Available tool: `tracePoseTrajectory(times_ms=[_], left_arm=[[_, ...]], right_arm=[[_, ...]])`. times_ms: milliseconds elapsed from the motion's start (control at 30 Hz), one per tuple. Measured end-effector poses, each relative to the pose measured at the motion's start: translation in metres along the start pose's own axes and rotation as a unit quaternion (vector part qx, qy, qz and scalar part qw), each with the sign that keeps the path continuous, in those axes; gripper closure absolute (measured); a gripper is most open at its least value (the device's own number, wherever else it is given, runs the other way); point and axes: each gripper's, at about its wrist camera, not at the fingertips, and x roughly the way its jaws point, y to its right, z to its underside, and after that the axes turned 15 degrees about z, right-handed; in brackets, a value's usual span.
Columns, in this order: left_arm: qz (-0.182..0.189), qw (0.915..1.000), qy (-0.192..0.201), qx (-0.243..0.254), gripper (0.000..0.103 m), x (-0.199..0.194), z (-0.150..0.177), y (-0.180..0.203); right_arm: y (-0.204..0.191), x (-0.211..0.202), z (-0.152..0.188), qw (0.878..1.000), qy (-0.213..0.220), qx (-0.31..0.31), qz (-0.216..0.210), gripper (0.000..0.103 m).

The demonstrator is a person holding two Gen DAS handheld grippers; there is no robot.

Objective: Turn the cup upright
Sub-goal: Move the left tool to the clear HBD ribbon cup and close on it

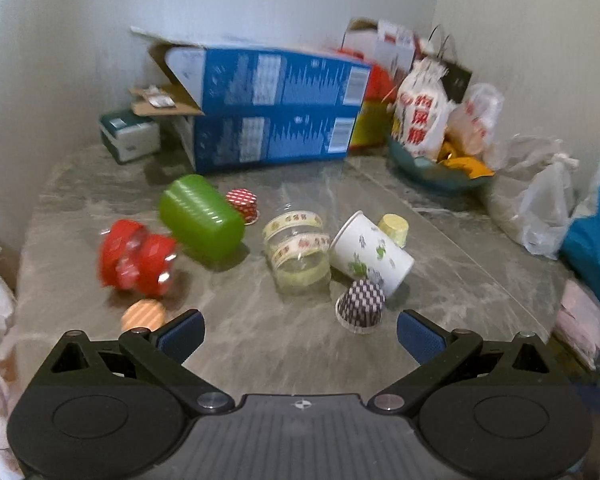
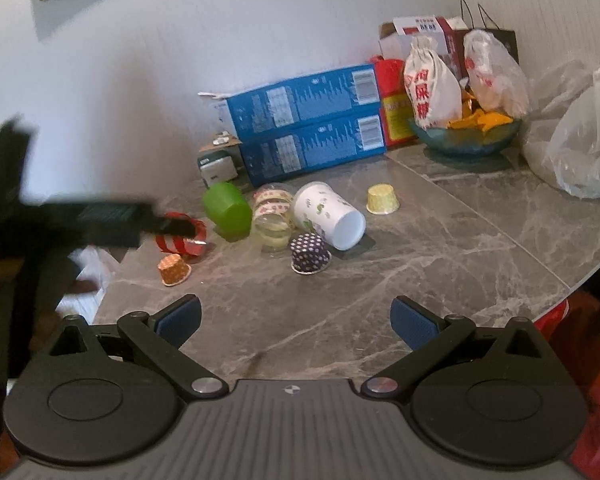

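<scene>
We are holding the left gripper (image 1: 300, 334) above the near part of the marble table (image 1: 260, 344), its blue-padded tongs spread wide with nothing between them. The right gripper (image 2: 296, 324) is hovering likewise, tongs wide and empty.

Taking the white paper cup (image 1: 370, 254) as our landmark: it is lying on its side near the middle of the table, its printed wall showing green figures, its mouth facing the near right in the right wrist view (image 2: 328, 216). Touching it on the left, a clear cup (image 1: 298, 256) with patterned bands is lying on its side. Further left of that a green cup (image 1: 202, 218) is lying tipped over, and beyond it a red cup (image 1: 136, 258), blurred. Just in front of the white cup a checkered cupcake liner (image 1: 360, 306) is sitting mouth down; just behind it a yellow liner (image 1: 394, 230) is resting. Well behind, two blue boxes (image 1: 276, 112) are stacked against the wall.
</scene>
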Motion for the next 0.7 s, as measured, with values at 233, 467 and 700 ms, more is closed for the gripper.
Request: tracePoseTrajectory(times_ms=[233,467,700], left_arm=[[-0.045,0.996,-0.074,-0.021,0.005,0.083,-0.048,-0.005],[-0.059,0.9903,-0.115,-0.052,0.009,0.123,-0.053,-0.011],[-0.079,0.9872,-0.124,-0.063,0.014,0.14,-0.054,-0.019]], right_arm=[[0.016,0.016,-0.004,1.0,-0.022,0.011,0.012,0.001],[0.031,0.027,-0.016,1.0,-0.019,0.018,-0.009,0.001],[0.036,0.037,-0.022,0.999,-0.021,0.024,-0.032,0.001]])
